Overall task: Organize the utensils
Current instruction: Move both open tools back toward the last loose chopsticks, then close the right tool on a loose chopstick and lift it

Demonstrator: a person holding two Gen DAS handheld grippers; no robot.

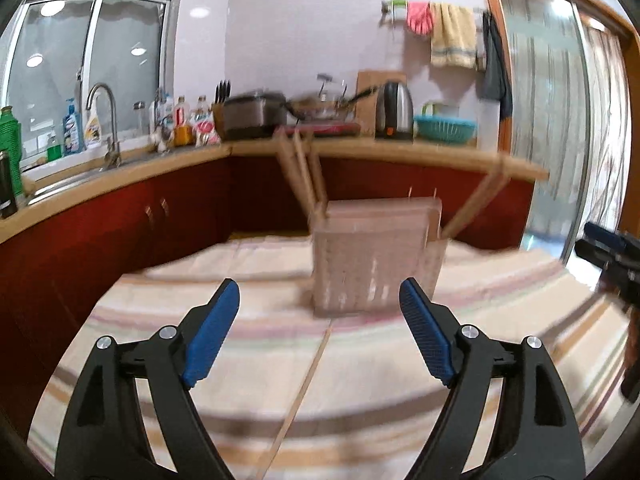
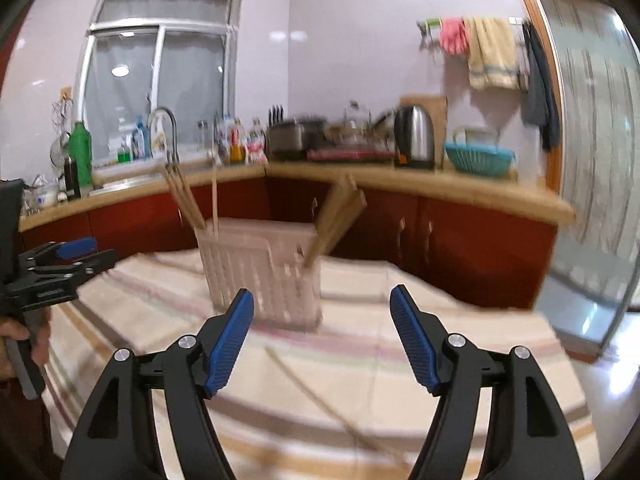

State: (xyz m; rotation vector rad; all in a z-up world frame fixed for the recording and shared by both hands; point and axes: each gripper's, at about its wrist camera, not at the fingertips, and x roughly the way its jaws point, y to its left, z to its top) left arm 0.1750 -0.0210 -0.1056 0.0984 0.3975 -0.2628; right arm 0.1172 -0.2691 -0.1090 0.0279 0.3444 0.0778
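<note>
A pale slatted utensil holder stands on the striped tablecloth, with wooden chopsticks leaning out at its left end and more at its right. One loose chopstick lies on the cloth in front of it. My left gripper is open and empty, just short of the holder. In the right wrist view the holder stands ahead with chopsticks in it, and the loose chopstick lies on the cloth. My right gripper is open and empty.
The right gripper shows at the right edge of the left wrist view; the left one shows at the left edge of the right wrist view. Red cabinets and a cluttered counter with sink tap and kettle stand behind the table.
</note>
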